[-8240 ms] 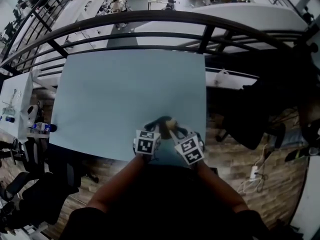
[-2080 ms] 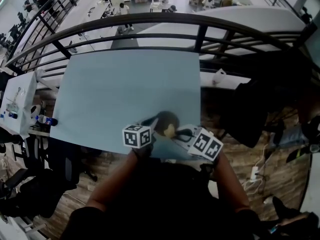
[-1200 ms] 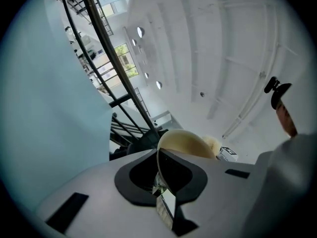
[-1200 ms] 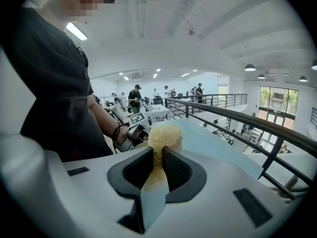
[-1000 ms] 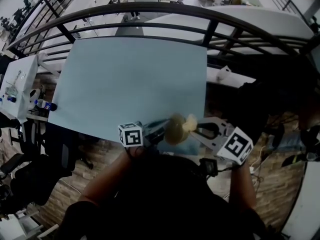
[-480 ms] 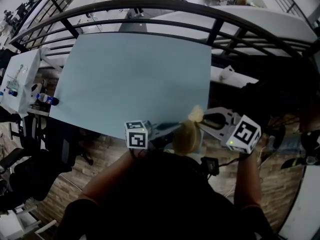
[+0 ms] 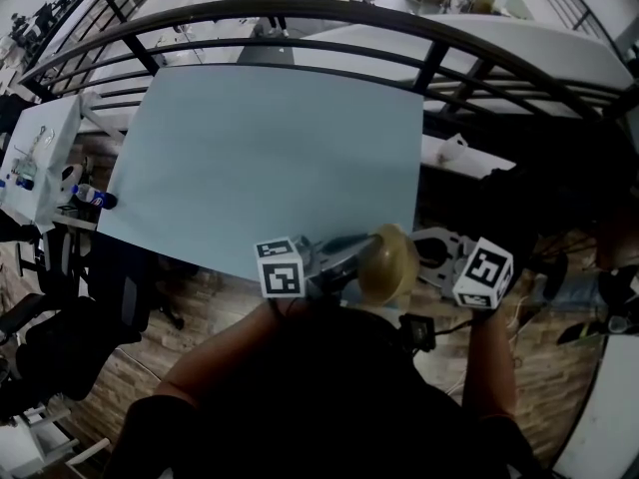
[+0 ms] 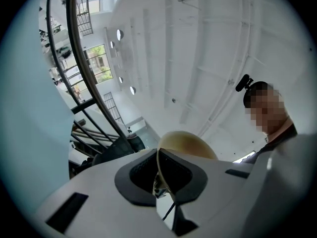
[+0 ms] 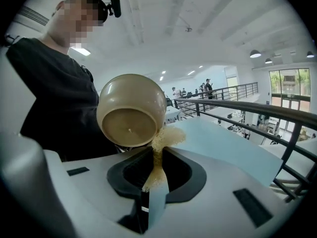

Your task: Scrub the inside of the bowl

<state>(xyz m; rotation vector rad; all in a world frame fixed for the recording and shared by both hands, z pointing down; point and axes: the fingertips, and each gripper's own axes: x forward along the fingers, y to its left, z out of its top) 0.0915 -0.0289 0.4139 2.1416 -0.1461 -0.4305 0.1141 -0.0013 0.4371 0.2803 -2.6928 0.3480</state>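
Two risks are standing out. The glossy beige ceramic bowl (image 9: 131, 110) is hanging in the air at the near edge of the pale blue counter (image 7: 260, 158), not resting on it. The left gripper (image 8: 161, 175) is carrying it alone, with its fingers closed nearly together on a thin stretch of the rim. A firm sideways push from scrubbing could lever the smooth rim out of that narrow pinch. The bowl would then be falling past the counter edge towards the wooden floor (image 7: 230, 302).

The right gripper (image 9: 156, 177) is closing its fingers on a yellow, crumbly sponge (image 9: 166, 138). The sponge is touching the bowl's outer wall beside the foot, so it is working on the wrong face. It probably needs to travel round to the mouth.

The bowl is lying tipped on its side. Its base is facing the right gripper and its mouth is turning away to the left. The mouth-to-base axis is running roughly level between the two grippers.
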